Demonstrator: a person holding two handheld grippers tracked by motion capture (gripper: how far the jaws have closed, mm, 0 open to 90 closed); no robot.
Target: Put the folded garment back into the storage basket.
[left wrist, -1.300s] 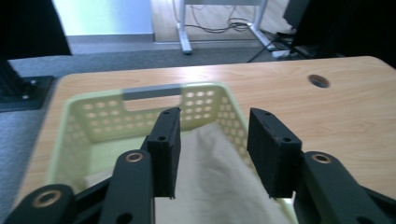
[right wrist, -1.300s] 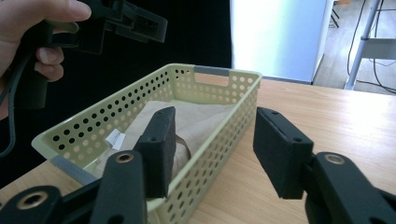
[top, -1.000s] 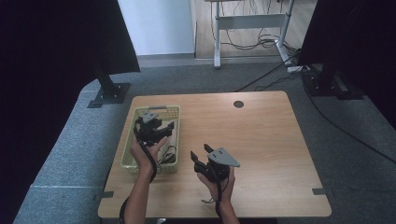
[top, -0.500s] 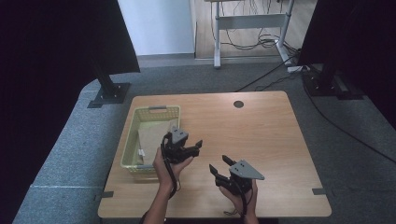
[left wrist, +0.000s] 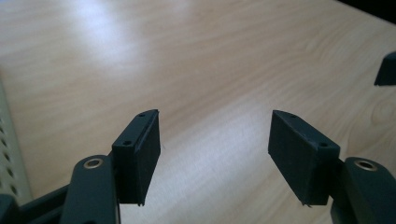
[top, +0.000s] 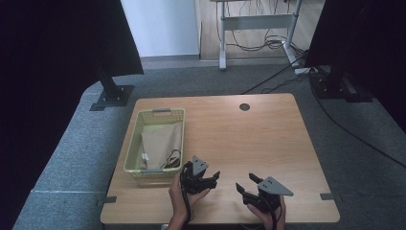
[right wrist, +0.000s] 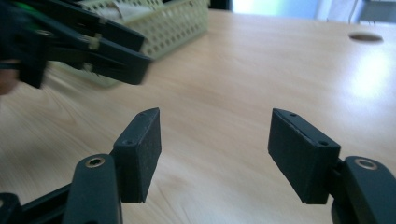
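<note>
1. Wood-grain tabletop (top: 268,139) is lying bare under both grippers, so a low hand could be scraping a jaw tip along it; that is a judgement from how near the surface looks in the two gripper views.

2. Sitting close together near the front edge, the left gripper (top: 205,178) and the right gripper (top: 249,188) could be knocking into each other if either hand swings sideways; the left one is already crossing the upper left of the right gripper view (right wrist: 84,42).

3. Another risk is the left gripper clipping the pale green basket (top: 131,148), since it is hovering just beside the basket's near right corner.

4. The left gripper's (left wrist: 215,135) jaws are standing wide apart and have just been opening; nothing is lying between them, with bare table showing through the gap.

5. The right gripper's (right wrist: 215,135) jaws are likewise spread wide, have just been opening, and are gripping nothing.

6. The folded tan cloth (top: 162,143) is resting inside the basket at the table's left side, apart from both grippers.

7. It is looking flat and limp, roughly rectangular, with a small label at its near left corner and a dark cord or strap at its near right edge; what that cord is cannot be told.
</note>
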